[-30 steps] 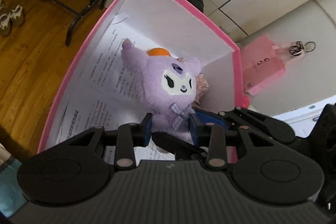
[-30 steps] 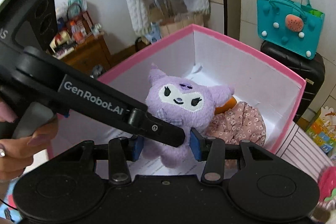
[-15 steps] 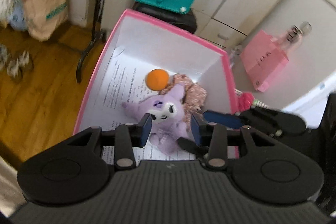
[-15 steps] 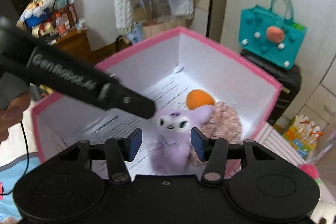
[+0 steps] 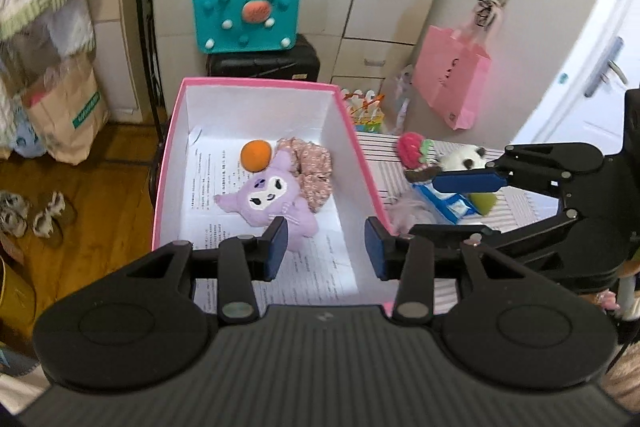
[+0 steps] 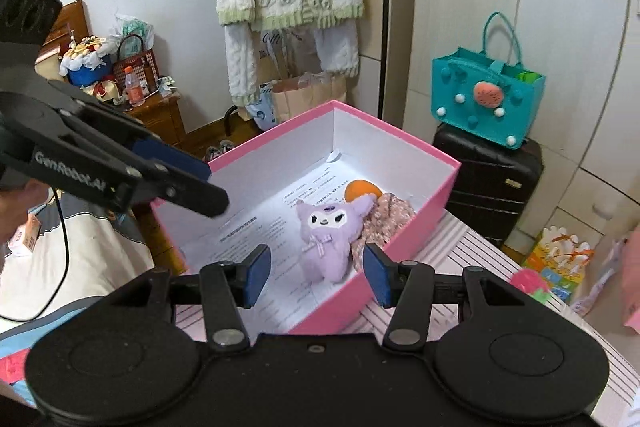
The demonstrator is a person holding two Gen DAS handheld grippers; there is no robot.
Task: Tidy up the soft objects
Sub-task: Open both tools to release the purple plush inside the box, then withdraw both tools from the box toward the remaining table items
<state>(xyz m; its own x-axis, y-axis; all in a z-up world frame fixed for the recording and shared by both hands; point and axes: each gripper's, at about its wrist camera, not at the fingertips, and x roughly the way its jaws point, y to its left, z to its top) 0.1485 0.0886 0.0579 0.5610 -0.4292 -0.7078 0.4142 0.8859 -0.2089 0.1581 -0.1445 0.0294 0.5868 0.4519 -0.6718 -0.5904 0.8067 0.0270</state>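
Observation:
A purple plush (image 5: 276, 199) lies face up on printed paper inside the pink box (image 5: 256, 81), beside an orange ball (image 5: 256, 155) and a floral cloth bundle (image 5: 312, 167). My left gripper (image 5: 326, 247) hovers above the box's near end. Its jaws are opening and nothing is between them. The right wrist view shows the same plush (image 6: 330, 231), ball (image 6: 360, 189) and cloth (image 6: 384, 215) in the box (image 6: 400, 133). My right gripper (image 6: 316, 279) is open and empty above the box's near corner. Each gripper also shows in the other's view, right (image 5: 468, 183) and left (image 6: 180, 167).
A red plush (image 5: 412, 147), a panda plush (image 5: 460, 157) and a blue-white item (image 5: 456, 205) lie on the striped table (image 5: 384, 163) right of the box. Behind it a teal bag (image 5: 246, 15) sits on a black suitcase (image 5: 264, 65). A pink paper bag (image 5: 452, 79) hangs at right.
Both grippers have drawn back and up from the box. The purple plush, close between both pairs of jaws a second ago, now lies loose on the box floor. The left view has rolled.

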